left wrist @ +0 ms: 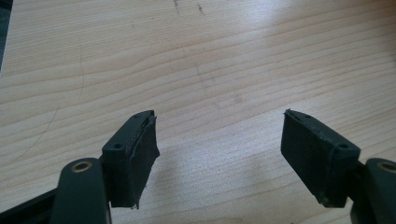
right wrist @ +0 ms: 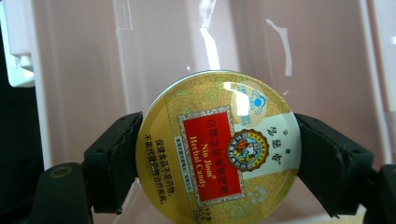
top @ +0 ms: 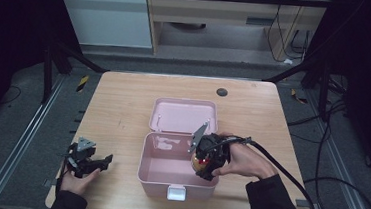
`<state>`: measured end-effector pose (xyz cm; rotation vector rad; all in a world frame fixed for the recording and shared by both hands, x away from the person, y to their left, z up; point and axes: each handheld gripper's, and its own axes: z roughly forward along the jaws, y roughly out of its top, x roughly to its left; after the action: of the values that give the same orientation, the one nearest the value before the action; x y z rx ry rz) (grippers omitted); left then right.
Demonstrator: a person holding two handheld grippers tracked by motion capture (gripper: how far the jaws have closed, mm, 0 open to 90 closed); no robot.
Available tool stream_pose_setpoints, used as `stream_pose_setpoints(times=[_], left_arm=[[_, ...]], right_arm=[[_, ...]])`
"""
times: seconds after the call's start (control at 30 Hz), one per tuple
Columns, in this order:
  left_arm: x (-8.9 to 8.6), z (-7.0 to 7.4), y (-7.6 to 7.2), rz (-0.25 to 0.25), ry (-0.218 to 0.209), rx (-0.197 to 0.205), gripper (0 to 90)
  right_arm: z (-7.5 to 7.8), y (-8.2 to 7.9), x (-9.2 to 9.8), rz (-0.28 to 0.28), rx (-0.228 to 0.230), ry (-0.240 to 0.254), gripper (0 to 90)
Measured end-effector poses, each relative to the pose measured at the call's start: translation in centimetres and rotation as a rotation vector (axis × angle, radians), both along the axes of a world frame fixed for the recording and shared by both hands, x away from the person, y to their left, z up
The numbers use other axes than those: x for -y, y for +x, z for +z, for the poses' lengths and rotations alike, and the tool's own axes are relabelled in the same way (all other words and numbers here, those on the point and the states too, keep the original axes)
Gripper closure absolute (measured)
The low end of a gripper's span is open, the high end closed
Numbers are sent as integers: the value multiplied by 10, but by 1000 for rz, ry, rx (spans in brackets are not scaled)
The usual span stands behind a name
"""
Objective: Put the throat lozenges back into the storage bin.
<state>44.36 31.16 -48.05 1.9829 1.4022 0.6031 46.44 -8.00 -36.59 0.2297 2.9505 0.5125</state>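
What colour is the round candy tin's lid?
Gold, with a red label panel on the candy tin; clearest in the right gripper view.

1. One wooden table (top: 123, 109), seen from above.
2. One pink plastic box (top: 160, 175) on the table, with one hinged lid (top: 184, 115) lying open behind it and one white latch (top: 176, 192) on its front wall.
3. One round candy tin (right wrist: 219, 149), gold with a red label reading "Nin Jiom Herbal Candy".
4. Two hand-held grippers: the left gripper (top: 100, 161) and the right gripper (top: 204, 170), each with two black jaws, so four jaws in all.
5. Two hands of a person: the left hand (top: 78, 180) and the right hand (top: 245, 162).
6. One small dark round disc (top: 222, 92) near the table's far edge.
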Motion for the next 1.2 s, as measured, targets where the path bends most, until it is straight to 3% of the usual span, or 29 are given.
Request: stream_pose_setpoints(times=[1.03,1.2], left_arm=[[0,0,-1,-3,1,1,262],[0,0,-1,-2,1,0,262]], right_arm=[[-27,3,-4,13,-15,-49,207],[-32,4,-2,1,-28,-29,205]])
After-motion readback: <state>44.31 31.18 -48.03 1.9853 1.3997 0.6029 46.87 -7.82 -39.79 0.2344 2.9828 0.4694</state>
